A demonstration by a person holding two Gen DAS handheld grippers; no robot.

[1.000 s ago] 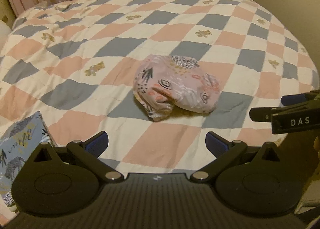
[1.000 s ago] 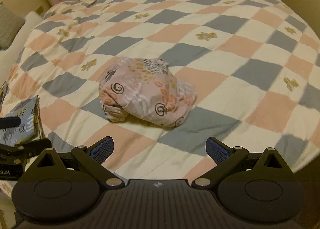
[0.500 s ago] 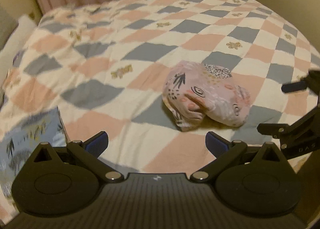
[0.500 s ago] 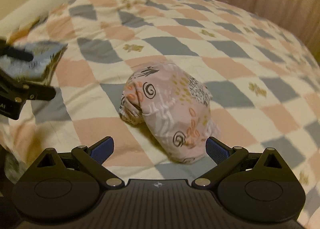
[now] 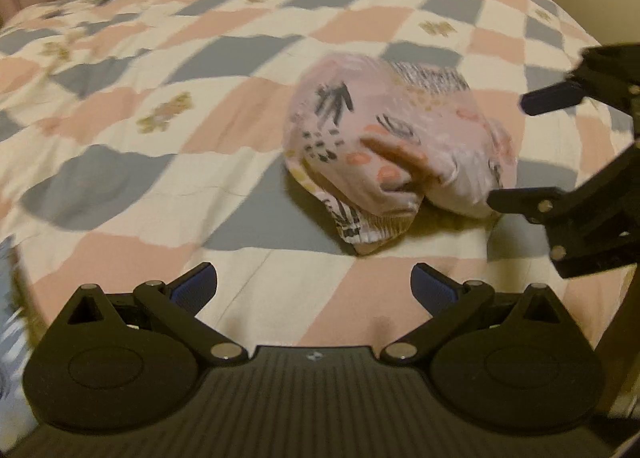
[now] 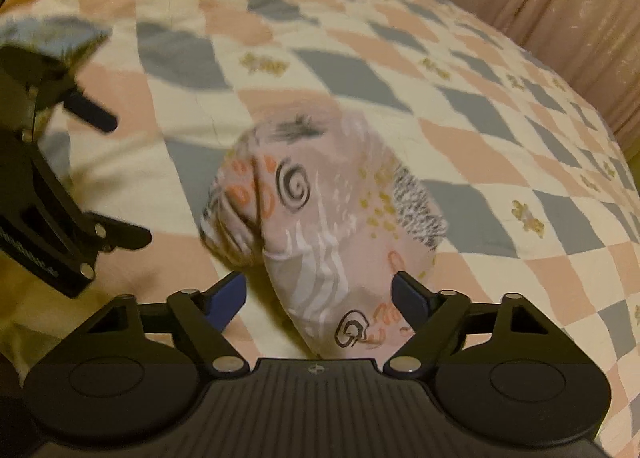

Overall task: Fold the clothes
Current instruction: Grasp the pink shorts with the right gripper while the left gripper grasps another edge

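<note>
Garment (image 5: 392,145) in your left wrist view sits bunched on the quilt (image 5: 160,57), right of centre and a little beyond your left gripper (image 5: 314,288), whose jaws are spread with nothing between them, probably so it can take an edge. The right gripper (image 5: 532,145) comes in from the right, jaws also apart, its lower finger just beside the bundle's right end. The bundle's long axis runs left to right here. In your right wrist view the garment (image 6: 320,217) lies directly ahead, its long axis running from near to far-left, its near end between the spread fingers of the right gripper (image 6: 320,298), not yet pinched.
</note>
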